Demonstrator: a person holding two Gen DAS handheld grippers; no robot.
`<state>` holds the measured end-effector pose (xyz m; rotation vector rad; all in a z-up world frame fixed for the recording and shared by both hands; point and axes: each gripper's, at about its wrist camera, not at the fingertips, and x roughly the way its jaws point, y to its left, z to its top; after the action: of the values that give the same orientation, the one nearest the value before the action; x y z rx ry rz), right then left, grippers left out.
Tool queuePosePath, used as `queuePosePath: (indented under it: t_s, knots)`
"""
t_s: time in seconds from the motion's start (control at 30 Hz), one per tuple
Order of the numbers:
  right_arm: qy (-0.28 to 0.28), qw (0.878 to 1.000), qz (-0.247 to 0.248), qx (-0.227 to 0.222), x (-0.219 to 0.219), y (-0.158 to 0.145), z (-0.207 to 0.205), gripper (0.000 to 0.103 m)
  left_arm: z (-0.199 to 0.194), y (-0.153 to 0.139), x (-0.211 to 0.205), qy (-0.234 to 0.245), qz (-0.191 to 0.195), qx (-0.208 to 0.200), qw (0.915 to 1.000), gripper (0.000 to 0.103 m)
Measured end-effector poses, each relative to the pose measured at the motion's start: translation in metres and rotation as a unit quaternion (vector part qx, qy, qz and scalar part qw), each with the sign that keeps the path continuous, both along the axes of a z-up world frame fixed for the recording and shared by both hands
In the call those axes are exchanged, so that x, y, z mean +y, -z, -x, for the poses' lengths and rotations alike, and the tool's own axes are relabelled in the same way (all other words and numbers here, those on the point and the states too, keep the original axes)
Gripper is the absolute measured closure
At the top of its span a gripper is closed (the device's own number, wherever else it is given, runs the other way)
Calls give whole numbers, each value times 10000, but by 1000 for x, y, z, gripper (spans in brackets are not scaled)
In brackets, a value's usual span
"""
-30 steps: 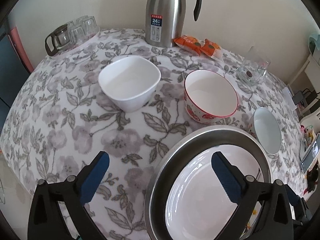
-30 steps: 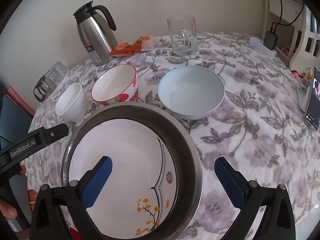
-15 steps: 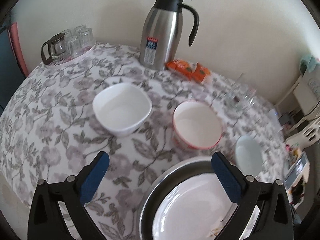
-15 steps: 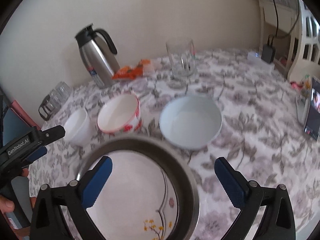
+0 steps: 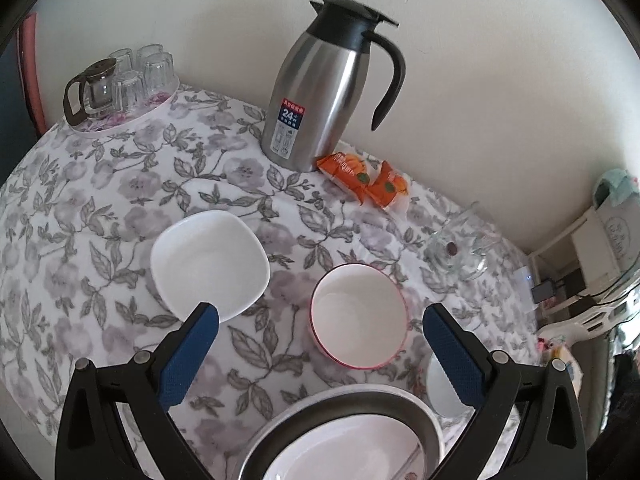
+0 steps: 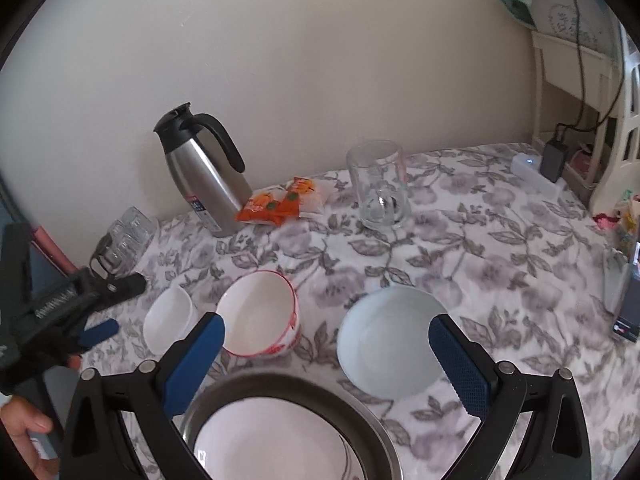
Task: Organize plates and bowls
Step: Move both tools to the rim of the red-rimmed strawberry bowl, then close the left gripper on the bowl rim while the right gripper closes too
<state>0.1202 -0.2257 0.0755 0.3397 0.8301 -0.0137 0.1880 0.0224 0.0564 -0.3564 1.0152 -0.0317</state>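
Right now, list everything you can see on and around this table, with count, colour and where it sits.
square bowl: one, white, left of the row of bowls
red-rimmed bowl: one, white inside, middle of the row
pale blue bowl: one, right end of the row
metal pan: one, silver, nearest edge, a white plate inside it
thermos jug: one, steel with black lid, by the wall
snack packets: two, orange, right of the jug
glass mug: one, clear, far right
glass set: teapot and several tumblers, clear, far left on a tray
tablecloth: one, grey floral
left gripper: fingers open, blue pads
right gripper: fingers open, blue pads
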Motion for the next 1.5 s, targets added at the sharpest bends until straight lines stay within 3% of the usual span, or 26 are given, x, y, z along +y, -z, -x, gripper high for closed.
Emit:
queuePosePath:
  t_s: [0.4,0.57,0.63,0.67,0.97,1.03,1.27,1.5]
  knots:
    - [-279,9987,-429,74,-5,24,-34,2,-26,25,-13,20,-95,198,9998,1]
    - [-464,9975,-463,256,4,42,-52,27,-34,36,-22,174,-94,236,9995,4]
    - [-572,9967,-443,378,10,51,-58,36,-38,41,-26,255,-88,279,9992,17]
    - [-610,9961,-436,468,12,58,-61,42,-39,44,-27,295,-79,330,9990,19]
    - [-837,9909,-336,998,34,95,-77,56,-46,64,-36,444,-128,555,9974,24]
    - [-843,9901,-313,1076,36,100,-79,60,-46,67,-36,459,-128,597,9971,33]
    - [-960,9875,-379,1190,43,109,-80,68,-47,74,-36,460,-100,683,9966,35]
    - [-978,9868,-518,1186,45,113,-80,73,-49,80,-35,457,-123,746,9961,44]
